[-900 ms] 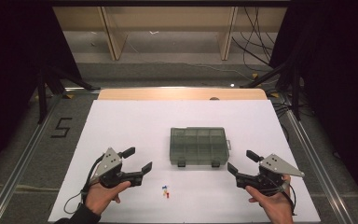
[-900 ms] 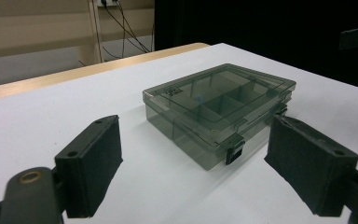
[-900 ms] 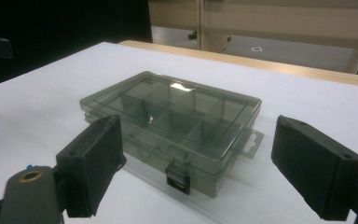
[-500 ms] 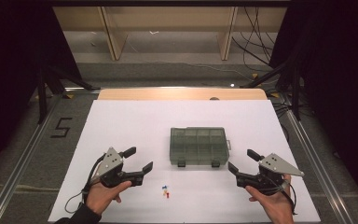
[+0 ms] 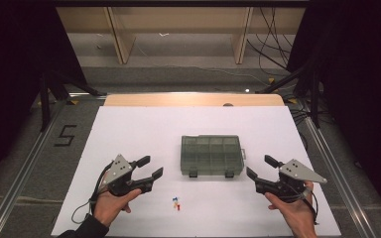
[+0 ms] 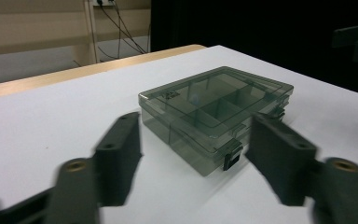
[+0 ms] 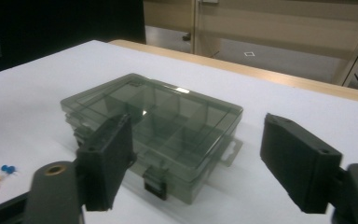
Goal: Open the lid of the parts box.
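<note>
Closed box (image 5: 211,155) on the desk (image 5: 129,124)
Both tools, left (image 5: 147,167) and right (image 5: 262,167), wide; box looks light, stiff, slick: grip its sides.

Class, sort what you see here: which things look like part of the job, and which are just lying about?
Likely part of the job:
- compartment box, lid closed
- coloured pushpins
- left tongs, open
- right tongs, open

Just lying about:
- floor marking "5"
- cables
- wooden frame

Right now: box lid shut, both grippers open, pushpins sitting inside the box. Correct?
Not quite. The pushpins lie on the white table in front of the box, not inside it; the high view shows this. Lid shut, left gripper and right gripper open: correct.
</note>
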Action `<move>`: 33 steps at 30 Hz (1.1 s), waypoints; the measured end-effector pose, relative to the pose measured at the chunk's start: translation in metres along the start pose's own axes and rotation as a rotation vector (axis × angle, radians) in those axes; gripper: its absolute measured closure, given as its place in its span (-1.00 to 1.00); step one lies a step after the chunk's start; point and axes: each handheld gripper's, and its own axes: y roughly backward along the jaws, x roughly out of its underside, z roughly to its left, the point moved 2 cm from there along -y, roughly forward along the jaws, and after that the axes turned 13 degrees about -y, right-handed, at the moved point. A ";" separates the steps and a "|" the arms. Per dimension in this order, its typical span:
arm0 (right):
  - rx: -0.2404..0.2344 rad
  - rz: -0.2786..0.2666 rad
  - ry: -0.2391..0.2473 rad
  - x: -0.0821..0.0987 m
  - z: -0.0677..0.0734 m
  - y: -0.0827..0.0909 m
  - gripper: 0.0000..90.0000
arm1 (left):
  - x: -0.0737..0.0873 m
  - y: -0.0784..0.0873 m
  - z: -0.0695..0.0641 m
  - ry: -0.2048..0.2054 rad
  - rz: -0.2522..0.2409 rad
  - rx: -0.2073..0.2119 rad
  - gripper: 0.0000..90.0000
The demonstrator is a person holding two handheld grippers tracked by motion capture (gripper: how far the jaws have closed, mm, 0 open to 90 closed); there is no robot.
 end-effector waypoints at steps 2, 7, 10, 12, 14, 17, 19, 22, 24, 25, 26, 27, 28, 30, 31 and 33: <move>0.016 0.015 0.013 -0.005 -0.007 0.000 -0.23 | 0.000 -0.005 0.001 -0.007 0.014 0.014 0.13; -0.016 0.014 0.023 -0.012 -0.022 -0.009 0.14 | 0.001 -0.017 0.005 -0.036 0.036 0.032 0.56; -0.027 0.057 0.034 -0.014 -0.029 -0.017 0.38 | 0.002 -0.029 0.005 -0.052 0.046 0.046 0.80; -0.032 0.084 0.051 -0.014 -0.031 -0.022 0.49 | 0.003 -0.036 0.006 -0.074 0.057 0.053 0.91; -0.046 0.096 0.043 -0.013 -0.036 -0.028 0.63 | 0.005 -0.045 0.007 -0.079 0.066 0.062 0.99; -0.035 0.112 0.047 -0.013 -0.041 -0.031 0.73 | 0.008 -0.054 0.008 -0.070 0.083 0.067 1.00; -0.046 0.127 0.034 -0.012 -0.047 -0.037 0.83 | 0.009 -0.059 0.011 -0.082 0.101 0.066 1.00; -0.044 0.139 0.034 -0.011 -0.050 -0.041 0.87 | 0.011 -0.065 0.013 -0.076 0.116 0.067 1.00; -0.044 0.160 0.043 -0.010 -0.052 -0.044 0.90 | 0.013 -0.069 0.016 -0.092 0.128 0.071 1.00; -0.037 0.182 0.051 -0.010 -0.052 -0.045 0.92 | 0.014 -0.070 0.016 -0.082 0.132 0.071 1.00; -0.044 0.166 0.056 -0.009 -0.053 -0.048 0.94 | 0.015 -0.072 0.017 -0.093 0.138 0.072 1.00; -0.040 0.190 0.060 -0.010 -0.053 -0.048 0.95 | 0.016 -0.074 0.017 -0.091 0.143 0.072 1.00; -0.041 0.188 0.069 -0.009 -0.053 -0.050 0.96 | 0.016 -0.075 0.018 -0.104 0.144 0.077 1.00; -0.043 0.199 0.074 -0.009 -0.054 -0.052 0.99 | 0.017 -0.079 0.018 -0.099 0.149 0.083 1.00; -0.034 0.209 0.094 -0.009 -0.056 -0.053 1.00 | 0.017 -0.080 0.017 -0.086 0.155 0.078 1.00; -0.040 0.202 0.097 -0.009 -0.057 -0.055 1.00 | 0.017 -0.083 0.019 -0.108 0.158 0.087 1.00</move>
